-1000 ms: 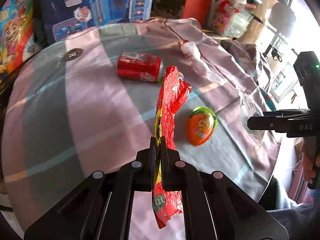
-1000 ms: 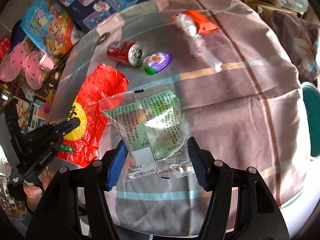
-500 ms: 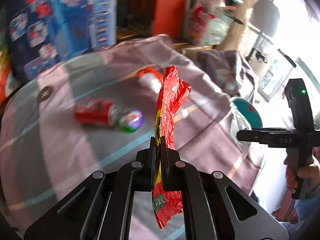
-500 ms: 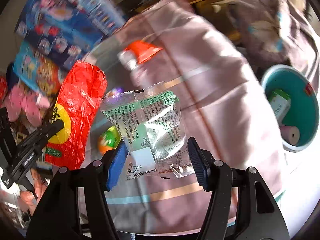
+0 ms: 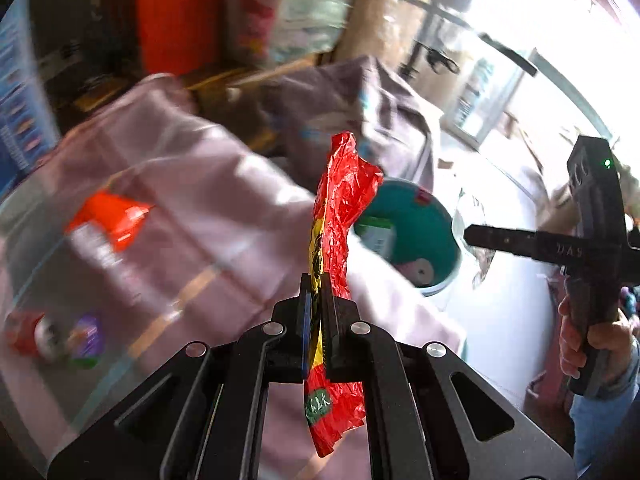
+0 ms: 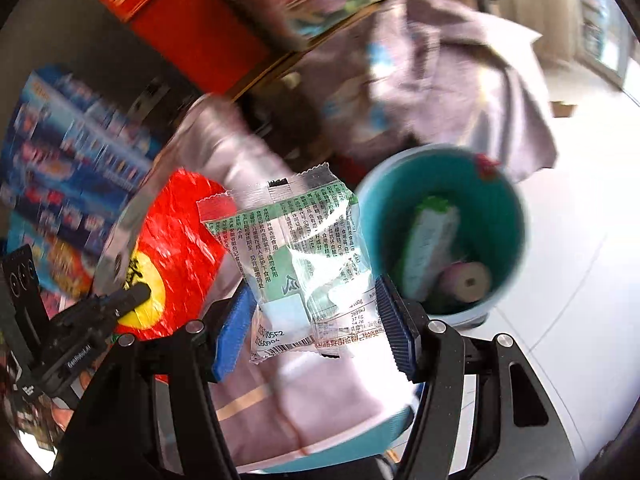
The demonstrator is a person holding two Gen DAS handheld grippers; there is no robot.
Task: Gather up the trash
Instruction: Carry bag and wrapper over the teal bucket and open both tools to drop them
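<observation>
- The left gripper (image 5: pixel 315 312) has its fingers (image 5: pixel 330 300) clenched on a crumpled red wrapper (image 5: pixel 340 208), which stands up between them and hangs out below as well.
- The right gripper (image 6: pixel 314 312) grasps a clear plastic packet (image 6: pixel 304 260) with green print; its blue-padded fingers (image 6: pixel 394 332) press on the packet's two side edges, so the packet spans the wide gap between them.
- From the right wrist view, the left gripper (image 6: pixel 120 300) sits at lower left with the red wrapper (image 6: pixel 176 240) spread flat toward the camera.
- From the left wrist view, the right gripper (image 5: pixel 500 236) reaches in from the right, held by a hand (image 5: pixel 592 340) in a blue sleeve.
- Under both grippers lies the tabletop (image 5: pixel 200 208), covered by a pale striped cloth.
- On the cloth, blurred, are a red can (image 5: pixel 28 332), a purple-and-green egg-shaped thing (image 5: pixel 86 338) just beside it, and a bottle with an orange label (image 5: pixel 108 220).
- Beyond the tabletop's edge, a teal bin (image 6: pixel 508 200) stands on the white floor, already holding a green-and-white carton (image 6: pixel 430 240) and a pink roll (image 6: pixel 466 282).
</observation>
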